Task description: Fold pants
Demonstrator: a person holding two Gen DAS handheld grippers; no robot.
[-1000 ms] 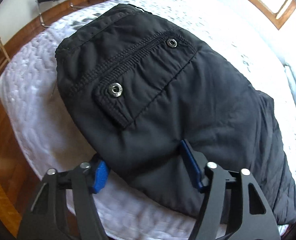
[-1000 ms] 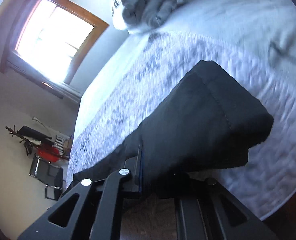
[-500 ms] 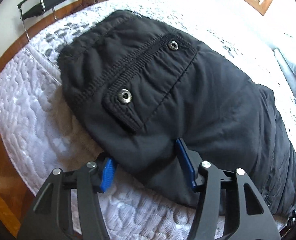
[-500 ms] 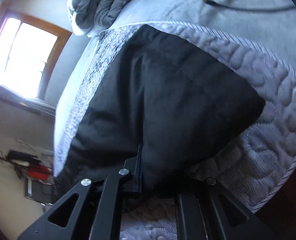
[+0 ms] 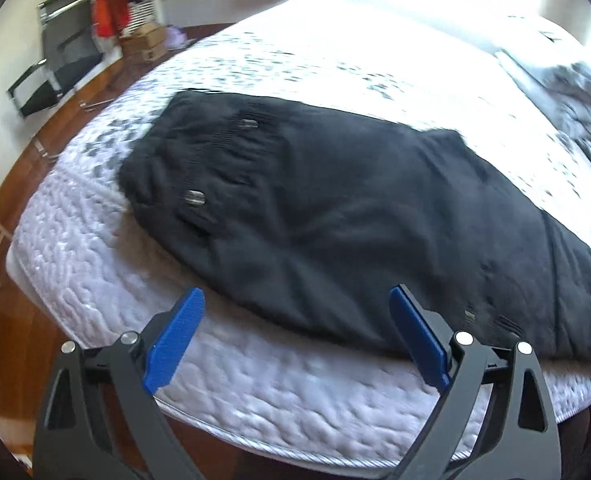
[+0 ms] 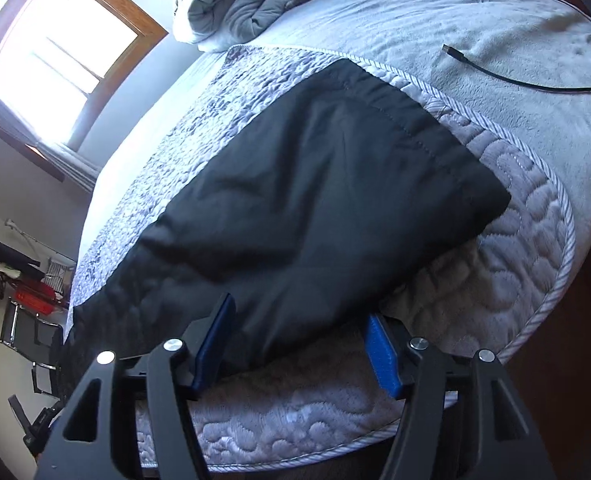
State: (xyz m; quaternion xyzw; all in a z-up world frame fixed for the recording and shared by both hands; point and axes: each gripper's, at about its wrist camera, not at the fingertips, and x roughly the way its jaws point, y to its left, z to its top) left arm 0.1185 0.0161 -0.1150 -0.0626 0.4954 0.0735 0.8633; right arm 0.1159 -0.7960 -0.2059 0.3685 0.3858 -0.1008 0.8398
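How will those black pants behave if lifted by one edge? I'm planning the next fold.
The black pants look soft and creased, so they would probably sag and drape. The padded, stitched fabric suggests some bulk, likely holding a loose fold on the quilted mattress.

Left gripper (image 5: 295, 334): tilted steeply down, jaws opening, already wide, blue pads clear of cloth, nothing between them. Right gripper (image 6: 299, 346): angled down, jaws opening, black fabric edge lying between pads, not pinched.
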